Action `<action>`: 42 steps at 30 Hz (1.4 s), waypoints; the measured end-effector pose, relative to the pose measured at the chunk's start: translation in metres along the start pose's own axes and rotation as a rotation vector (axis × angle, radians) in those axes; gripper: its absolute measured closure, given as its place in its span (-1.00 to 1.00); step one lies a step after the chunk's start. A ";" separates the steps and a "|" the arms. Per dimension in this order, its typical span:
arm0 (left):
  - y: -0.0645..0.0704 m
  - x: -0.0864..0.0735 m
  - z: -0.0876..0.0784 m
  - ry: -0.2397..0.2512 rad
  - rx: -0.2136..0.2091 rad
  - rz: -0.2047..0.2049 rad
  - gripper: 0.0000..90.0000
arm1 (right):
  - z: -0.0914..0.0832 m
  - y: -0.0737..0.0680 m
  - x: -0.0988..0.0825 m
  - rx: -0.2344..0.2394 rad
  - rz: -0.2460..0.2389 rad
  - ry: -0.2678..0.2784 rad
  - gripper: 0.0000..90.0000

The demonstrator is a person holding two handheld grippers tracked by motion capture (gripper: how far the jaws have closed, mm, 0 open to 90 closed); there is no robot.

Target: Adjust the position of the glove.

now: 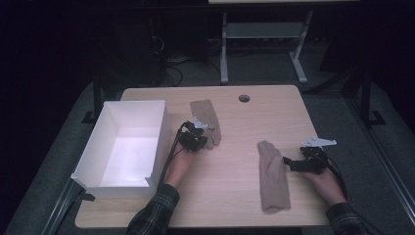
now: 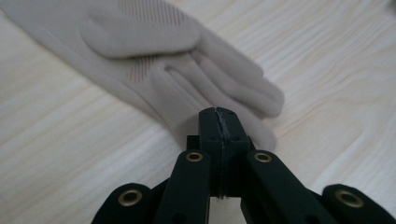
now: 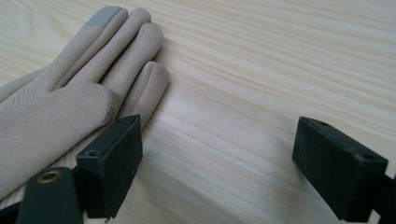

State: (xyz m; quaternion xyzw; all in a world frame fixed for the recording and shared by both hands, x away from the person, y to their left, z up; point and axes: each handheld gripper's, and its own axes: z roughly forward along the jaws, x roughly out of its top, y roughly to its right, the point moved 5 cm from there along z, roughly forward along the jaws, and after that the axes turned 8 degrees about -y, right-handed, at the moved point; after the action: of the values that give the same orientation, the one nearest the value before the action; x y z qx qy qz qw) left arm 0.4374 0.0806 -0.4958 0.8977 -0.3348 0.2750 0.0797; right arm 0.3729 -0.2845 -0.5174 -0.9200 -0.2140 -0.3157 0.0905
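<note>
Two beige gloves lie flat on the wooden table [image 1: 230, 196]. The far glove [image 1: 205, 115] [image 2: 154, 51] lies right of the white box. My left gripper [image 1: 204, 141] [image 2: 218, 116] sits at its finger ends, jaws pressed together with one glove finger running in under the tips and a pale sliver between the pads. The near glove [image 1: 273, 176] [image 3: 56, 107] lies lengthwise at the right, a grey patch on one fingertip. My right gripper [image 1: 286, 161] [image 3: 219, 149] stands open low over the table, beside that glove's fingers, its left jaw next to the little finger and bare wood in the gap.
An open white box [image 1: 105, 183] stands at the table's left side, nothing visible inside. A round cable hole [image 1: 243, 98] is near the far edge. Beyond the table the room is dark, with a white desk frame [image 1: 224, 49].
</note>
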 end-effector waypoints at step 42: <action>0.111 -0.007 -0.009 -0.038 -0.354 0.170 0.99 | 0.000 -0.001 0.000 0.008 -0.011 0.000 -0.65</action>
State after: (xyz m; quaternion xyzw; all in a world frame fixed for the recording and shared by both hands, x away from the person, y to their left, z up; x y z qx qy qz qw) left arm 0.3573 0.0028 -0.4971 0.8432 -0.4540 0.2007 0.2065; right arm 0.3724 -0.2835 -0.5172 -0.9185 -0.2203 -0.3151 0.0925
